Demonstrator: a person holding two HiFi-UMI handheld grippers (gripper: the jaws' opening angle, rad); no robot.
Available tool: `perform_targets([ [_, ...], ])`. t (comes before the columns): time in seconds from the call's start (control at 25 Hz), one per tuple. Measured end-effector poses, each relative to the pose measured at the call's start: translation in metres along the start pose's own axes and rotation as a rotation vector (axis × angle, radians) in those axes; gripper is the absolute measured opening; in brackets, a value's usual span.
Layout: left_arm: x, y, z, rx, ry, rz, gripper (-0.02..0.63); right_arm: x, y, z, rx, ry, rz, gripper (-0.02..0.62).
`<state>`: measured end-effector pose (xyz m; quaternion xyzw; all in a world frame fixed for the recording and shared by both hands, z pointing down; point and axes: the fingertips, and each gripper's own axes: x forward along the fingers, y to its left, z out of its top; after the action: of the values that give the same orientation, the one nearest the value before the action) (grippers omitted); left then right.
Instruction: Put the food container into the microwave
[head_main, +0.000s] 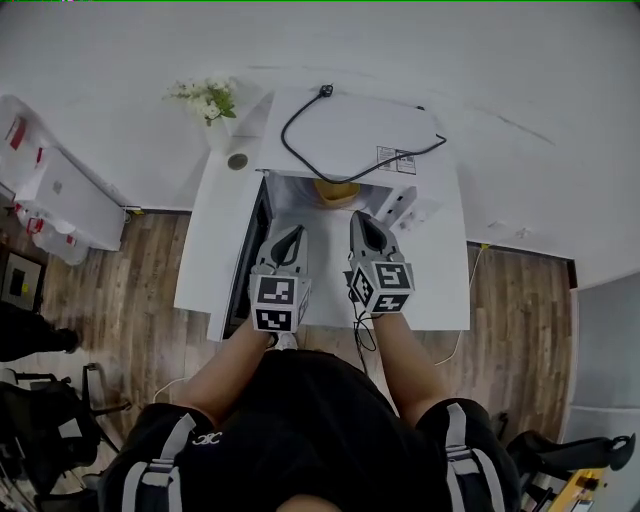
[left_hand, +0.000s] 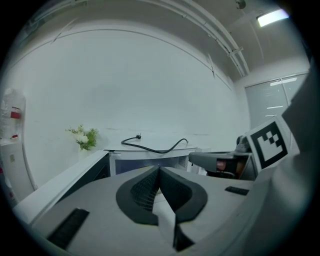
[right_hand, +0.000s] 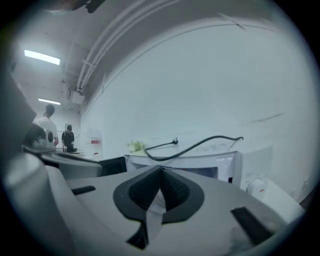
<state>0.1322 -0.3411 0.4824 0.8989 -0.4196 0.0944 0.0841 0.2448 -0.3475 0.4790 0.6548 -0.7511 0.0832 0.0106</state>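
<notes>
Microwave (head_main: 360, 125) open, door (head_main: 213, 240) swung left; yellow food container (head_main: 337, 191) sits inside. Left gripper (head_main: 295, 232) and right gripper (head_main: 359, 220) hang side by side just before the opening, jaws together.

Place: an office-like lab staged as a kitchen corner.
Kitchen signs: microwave (head_main: 350, 135) on a white counter (head_main: 205, 260); flowers (head_main: 207, 98) at its far left corner.
Office signs: ceiling strip light (left_hand: 272, 17), bare white walls, wood-look floor (head_main: 120, 290).

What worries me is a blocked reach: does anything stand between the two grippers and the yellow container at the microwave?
Nothing visible does. The door stands open at left, the yellow container sits in the microwave's open front, and the left gripper and right gripper, both shut, face it.
</notes>
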Motion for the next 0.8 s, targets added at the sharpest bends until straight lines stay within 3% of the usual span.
perform_targets([
  [0.2, -0.003, -0.010, 0.004, 0.002, -0.014, -0.015, 0.012, -0.036, 0.004, 0.032, -0.013, -0.099, -0.022, -0.003],
  [0.8, 0.000, -0.030, 0.006, 0.029, -0.014, -0.045, 0.012, -0.054, -0.003, 0.018, 0.019, -0.079, -0.047, -0.003],
])
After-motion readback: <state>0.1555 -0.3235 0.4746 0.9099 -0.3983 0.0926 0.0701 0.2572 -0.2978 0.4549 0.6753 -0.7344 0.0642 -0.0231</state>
